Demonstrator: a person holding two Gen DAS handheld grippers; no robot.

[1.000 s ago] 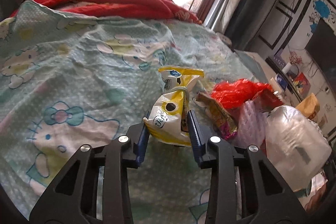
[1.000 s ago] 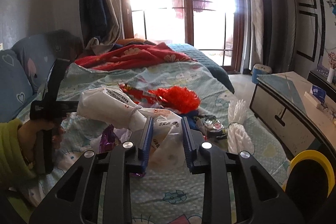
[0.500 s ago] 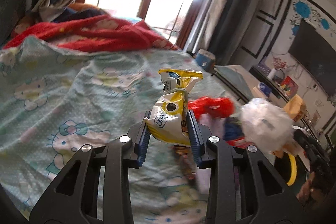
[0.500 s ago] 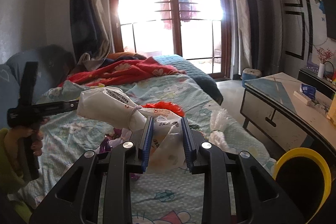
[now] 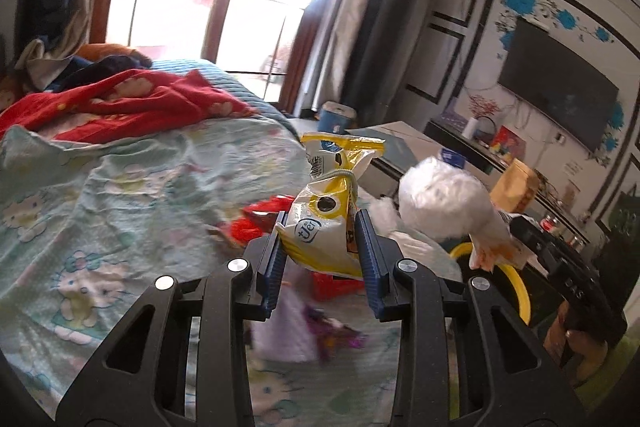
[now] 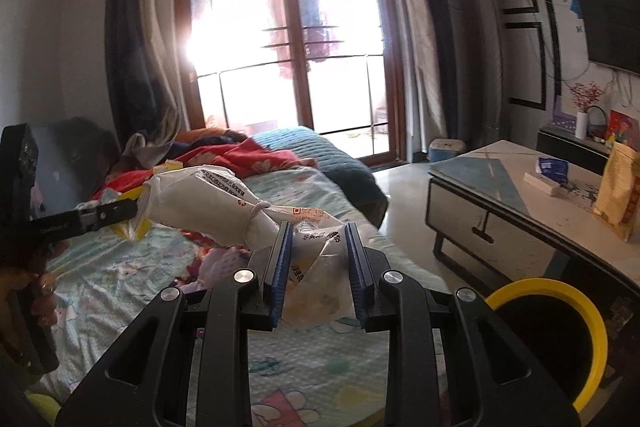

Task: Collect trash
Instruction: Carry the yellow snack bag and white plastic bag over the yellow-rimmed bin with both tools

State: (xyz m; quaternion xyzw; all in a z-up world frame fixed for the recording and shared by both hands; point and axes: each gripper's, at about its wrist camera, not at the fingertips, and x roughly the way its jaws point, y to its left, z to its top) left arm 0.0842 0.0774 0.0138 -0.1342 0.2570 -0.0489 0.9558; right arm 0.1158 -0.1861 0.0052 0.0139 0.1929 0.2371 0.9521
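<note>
My left gripper (image 5: 322, 251) is shut on a yellow snack bag (image 5: 326, 227) tied with a band, held above the bed. My right gripper (image 6: 316, 267) is shut on a white plastic bag (image 6: 224, 207), also tied, held above the bed's edge; that bag also shows in the left wrist view (image 5: 444, 203). More trash lies on the bed: a red wrapper pile (image 5: 260, 219) and purple and white wrappers (image 5: 304, 331). A bin with a yellow rim (image 6: 560, 339) stands on the floor at the lower right; its rim also shows in the left wrist view (image 5: 516, 287).
The bed has a pale cartoon-print sheet (image 5: 100, 227) and a red blanket (image 5: 132, 107) at the back. A low table (image 6: 520, 195) with a box and a paper bag stands right of the bed. A window door (image 6: 292, 47) is behind.
Both grippers have lifted with their bags and swung right, away from the bed towards the table side. The yellow-rimmed bin has come further into view.
</note>
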